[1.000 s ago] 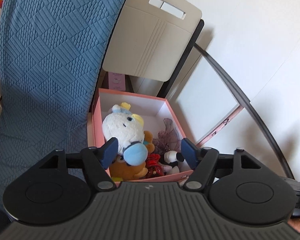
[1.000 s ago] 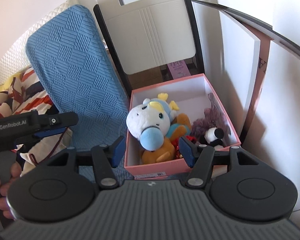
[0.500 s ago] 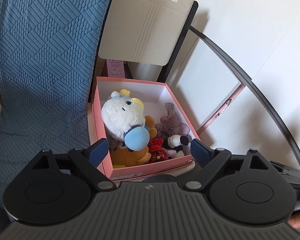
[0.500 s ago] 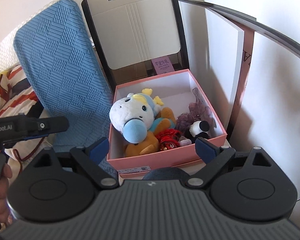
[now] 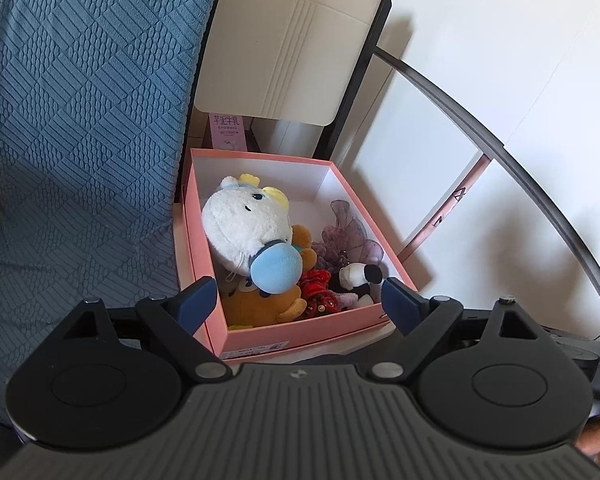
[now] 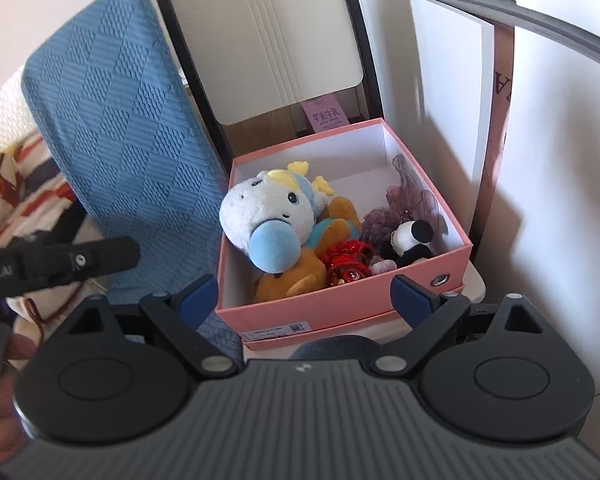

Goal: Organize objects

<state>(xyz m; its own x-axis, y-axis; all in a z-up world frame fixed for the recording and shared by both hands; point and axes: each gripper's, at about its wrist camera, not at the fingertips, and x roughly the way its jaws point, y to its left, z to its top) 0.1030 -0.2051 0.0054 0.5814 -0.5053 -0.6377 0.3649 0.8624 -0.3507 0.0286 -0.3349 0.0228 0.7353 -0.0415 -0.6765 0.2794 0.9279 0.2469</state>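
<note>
A pink box point(image 5: 300, 330) point(image 6: 340, 308) stands open on a chair seat. In it lie a white plush with a blue snout point(image 5: 248, 228) point(image 6: 268, 216), an orange plush point(image 5: 260, 304) point(image 6: 292, 280), a red toy point(image 5: 318, 286) point(image 6: 348, 266), a small panda point(image 5: 360, 274) point(image 6: 410, 240) and purple gauze point(image 5: 346, 236) point(image 6: 404, 206). My left gripper point(image 5: 298, 300) is open and empty, hovering before the box's near wall. My right gripper point(image 6: 306, 296) is open and empty, also before the near wall. The left gripper's body point(image 6: 60, 260) shows in the right wrist view.
A beige chair back point(image 5: 292, 48) point(image 6: 276, 48) rises behind the box. A blue textured cushion point(image 5: 80, 140) point(image 6: 116, 128) leans at the left. A white wall and a dark curved rail point(image 5: 500, 148) point(image 6: 500, 8) are at the right. A striped cloth point(image 6: 16, 188) lies far left.
Both grippers have opened wider and drawn back a little from the box. The toys have not moved.
</note>
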